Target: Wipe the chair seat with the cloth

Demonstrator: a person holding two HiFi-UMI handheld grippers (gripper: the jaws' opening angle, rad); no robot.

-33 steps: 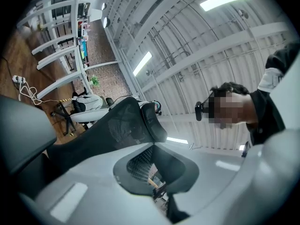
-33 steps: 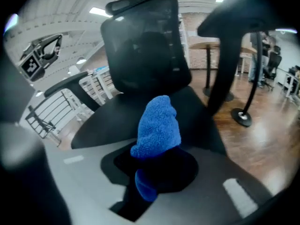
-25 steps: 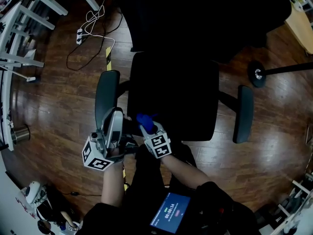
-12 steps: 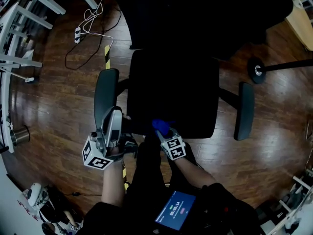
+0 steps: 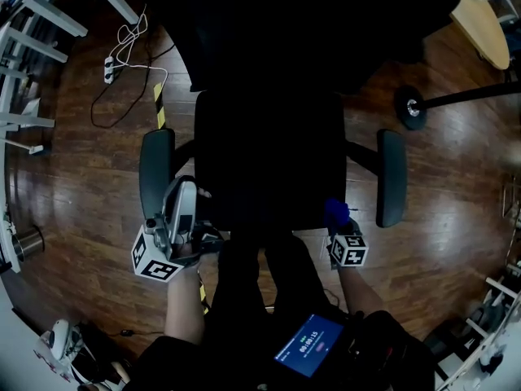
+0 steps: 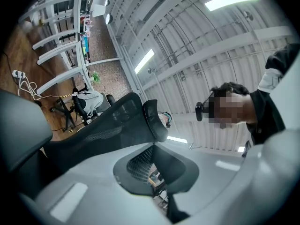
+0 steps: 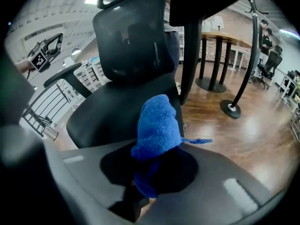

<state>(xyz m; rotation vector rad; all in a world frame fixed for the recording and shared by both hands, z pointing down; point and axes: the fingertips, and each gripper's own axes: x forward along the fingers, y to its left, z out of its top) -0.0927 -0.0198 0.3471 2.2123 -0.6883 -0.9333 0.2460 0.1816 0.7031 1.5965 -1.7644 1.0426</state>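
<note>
At the front right corner of the chair seat (image 5: 269, 161), my right gripper (image 5: 343, 228) has its jaws clamped on the blue cloth (image 7: 158, 125), which bunches up out of them in a soft peak with a loose thread trailing to the right. From the head view the cloth sits right at the seat's edge; I cannot tell whether it is pressing on the upholstery or just off it.

What matters for the coming stroke is direction. The broad black seat lies ahead and to the left of these jaws, with the backrest (image 7: 131, 32) rising beyond it, so I judge the wipe has to travel leftward across the seat's width or forward along its depth. The right armrest (image 5: 391, 177) stands just beside me on the outside.

My left gripper (image 5: 186, 192) rests near the left armrest (image 5: 155, 173), jaws closed on nothing, tipped upward toward the ceiling. The right one is the nearer and is carrying the cloth.
</note>
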